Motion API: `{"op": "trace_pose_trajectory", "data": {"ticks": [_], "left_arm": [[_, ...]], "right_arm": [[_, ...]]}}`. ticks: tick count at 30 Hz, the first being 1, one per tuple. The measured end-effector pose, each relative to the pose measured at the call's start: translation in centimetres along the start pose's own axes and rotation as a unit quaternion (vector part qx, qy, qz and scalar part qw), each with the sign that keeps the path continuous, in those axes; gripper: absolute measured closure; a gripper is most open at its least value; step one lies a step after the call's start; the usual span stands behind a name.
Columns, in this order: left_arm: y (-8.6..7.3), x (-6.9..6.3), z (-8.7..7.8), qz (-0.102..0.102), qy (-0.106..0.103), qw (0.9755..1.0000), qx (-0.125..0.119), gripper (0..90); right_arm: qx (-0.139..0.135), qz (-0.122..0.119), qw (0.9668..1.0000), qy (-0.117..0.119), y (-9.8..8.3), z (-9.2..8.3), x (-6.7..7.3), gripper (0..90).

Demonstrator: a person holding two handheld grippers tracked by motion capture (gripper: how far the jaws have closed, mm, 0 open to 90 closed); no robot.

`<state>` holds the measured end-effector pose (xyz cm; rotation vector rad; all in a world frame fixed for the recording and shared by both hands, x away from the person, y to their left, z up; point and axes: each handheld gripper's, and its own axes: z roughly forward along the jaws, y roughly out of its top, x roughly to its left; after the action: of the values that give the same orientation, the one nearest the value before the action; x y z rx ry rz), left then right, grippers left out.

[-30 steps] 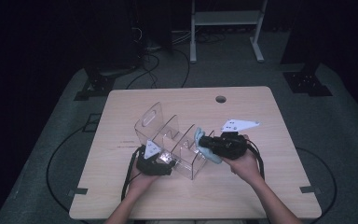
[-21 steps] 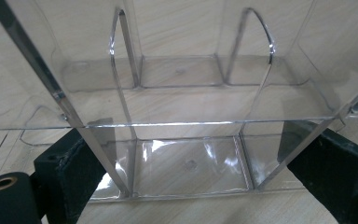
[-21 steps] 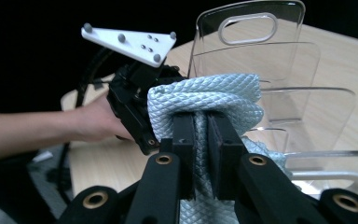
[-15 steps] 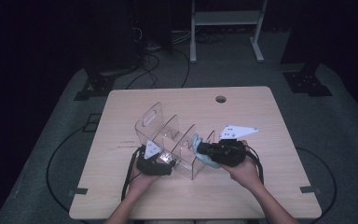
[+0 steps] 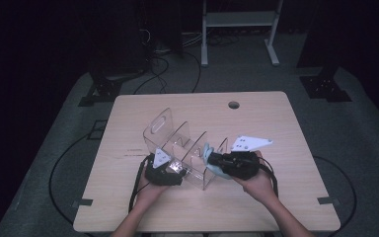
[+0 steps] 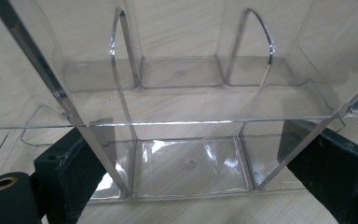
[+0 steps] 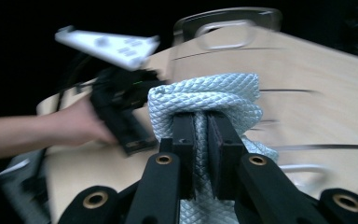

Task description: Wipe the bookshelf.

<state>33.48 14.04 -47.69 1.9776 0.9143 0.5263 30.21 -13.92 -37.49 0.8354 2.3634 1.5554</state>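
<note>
1. From the right gripper view much is blurred: your other hand and its gripper smear at the left, and the organizer's handle cut-out at the top is soft. The cloth's lower end runs off the bottom edge between the jaws. From above, the cloth shows as a pale scrap, mostly behind the gripper body.
2. Count one clear acrylic organizer (image 5: 180, 148) with several upright dividers, standing on the wooden table (image 5: 276, 207); one pale blue quilted cloth (image 7: 205, 100); two grippers, one in each hand.
3. Your right gripper (image 7: 201, 140) has its jaws pressed together, pinching the folded cloth, which bulges over the tips. It sits at the organizer's right end, the cloth (image 5: 208, 154) just beside the end wall.
4. Your left gripper (image 6: 186, 177) has its jaws spread wide, one on each side of the organizer's near end. Whether the pads press on the walls, you cannot tell from here.
</note>
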Motion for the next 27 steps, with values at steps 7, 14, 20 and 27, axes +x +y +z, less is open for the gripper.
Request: {"op": "trace_pose_trajectory", "data": {"ticks": [7, 14, 20, 27], "left_arm": [[0.0, -0.1, 0.0, -0.003, 0.001, 1.0000, -0.002, 7.3], [0.0, -0.1, 0.0, -0.005, 0.000, 1.0000, -0.001, 7.2], [0.0, 0.0, 0.0, -0.003, -0.001, 1.0000, -0.002, 7.2], [0.0, 0.0, 0.0, -0.004, -0.001, 1.0000, -0.002, 7.2]], "right_arm": [[-0.001, 0.010, 0.9999, -0.004, 0.3, -0.2, -1.4, 82.1], [-0.014, 0.089, 0.9922, -0.087, -0.1, -1.2, -7.6, 82.1], [0.025, 0.142, 0.9857, -0.087, -3.1, 0.3, -10.4, 82.1], [0.080, 0.194, 0.9745, -0.079, -7.9, 3.2, -11.9, 82.1]]}}
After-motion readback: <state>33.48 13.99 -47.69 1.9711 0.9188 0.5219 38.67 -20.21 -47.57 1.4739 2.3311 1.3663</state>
